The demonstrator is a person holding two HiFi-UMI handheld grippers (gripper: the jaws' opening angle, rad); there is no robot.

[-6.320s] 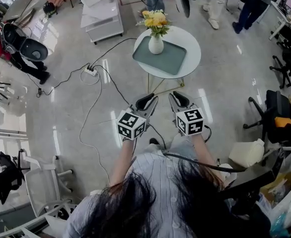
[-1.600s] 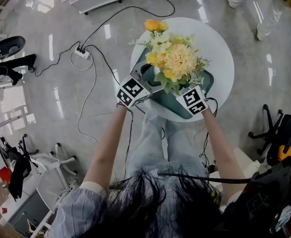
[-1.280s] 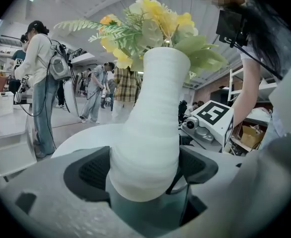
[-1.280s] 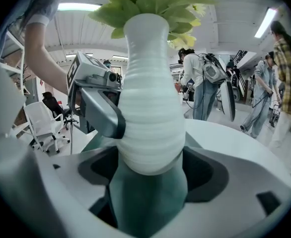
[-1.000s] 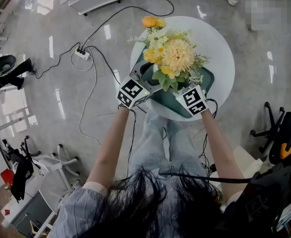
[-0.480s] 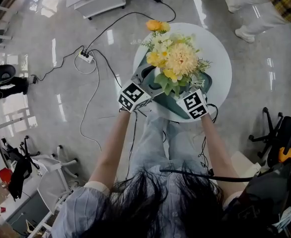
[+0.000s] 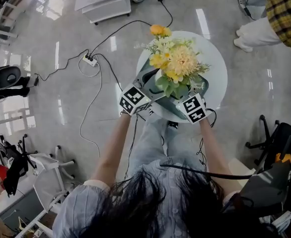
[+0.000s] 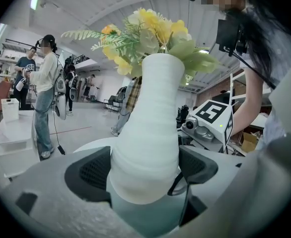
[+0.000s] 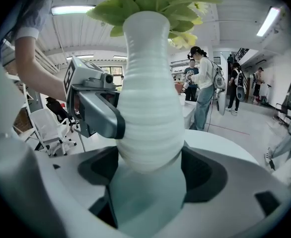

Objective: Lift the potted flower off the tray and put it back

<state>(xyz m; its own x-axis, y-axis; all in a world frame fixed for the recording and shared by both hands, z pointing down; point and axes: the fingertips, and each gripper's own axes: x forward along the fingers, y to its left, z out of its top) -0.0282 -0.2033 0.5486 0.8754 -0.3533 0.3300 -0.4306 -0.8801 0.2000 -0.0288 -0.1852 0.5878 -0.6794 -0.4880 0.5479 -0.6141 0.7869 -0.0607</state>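
Both clamp the white vase [image 8: 148, 128]: the left gripper [image 8: 145, 170] on its left side, the right gripper [image 9: 148, 167] on its right, above the tray [image 7: 169, 109].

Overhead view plus two opposed vase [image 8: 145, 133] close-ups

glossy grey floor [image 7: 46, 103], trailing black cables [image 7: 88, 114], white power strip [image 7: 90, 60], white chair [image 7: 48, 170]

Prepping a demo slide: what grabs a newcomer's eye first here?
The yellow bouquet stands out first, filling the middle of the head view above the round white table. Next comes its white ribbed vase, clamped from opposite sides by the left gripper and right gripper, over the teal tray.
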